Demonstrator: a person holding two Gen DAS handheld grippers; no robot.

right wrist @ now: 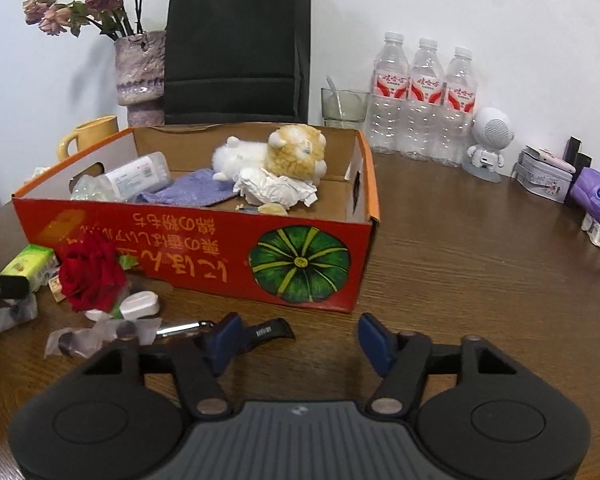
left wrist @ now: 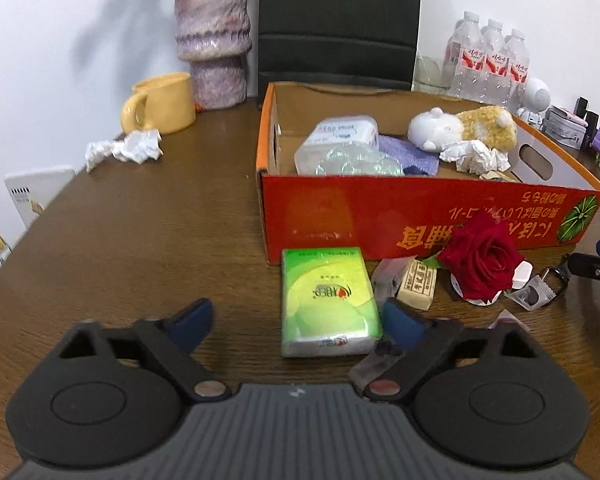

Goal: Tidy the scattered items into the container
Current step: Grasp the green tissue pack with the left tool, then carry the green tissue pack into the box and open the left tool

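Note:
A red cardboard box [left wrist: 380, 216] [right wrist: 220, 256] stands on the brown table and holds a plush toy [left wrist: 464, 128] [right wrist: 284, 156], a purple cloth, plastic packs and crumpled paper. In front of it lie a green tissue pack [left wrist: 328, 304] [right wrist: 28, 264], a red rose [left wrist: 480, 256] [right wrist: 92, 272], a small wrapped block [left wrist: 418, 284], wrappers and a black strap [right wrist: 268, 332]. Crumpled tissue [left wrist: 128, 148] lies near the yellow mug. My left gripper [left wrist: 296, 320] is open, low behind the tissue pack. My right gripper [right wrist: 300, 340] is open and empty, its left finger beside the strap.
A yellow mug [left wrist: 160, 104], a purple vase [left wrist: 212, 40], a black bag [right wrist: 236, 48], three water bottles [right wrist: 424, 96], a glass [right wrist: 344, 106], a white speaker figure [right wrist: 488, 140], a tin and a purple pack [right wrist: 596, 196] stand along the back and right.

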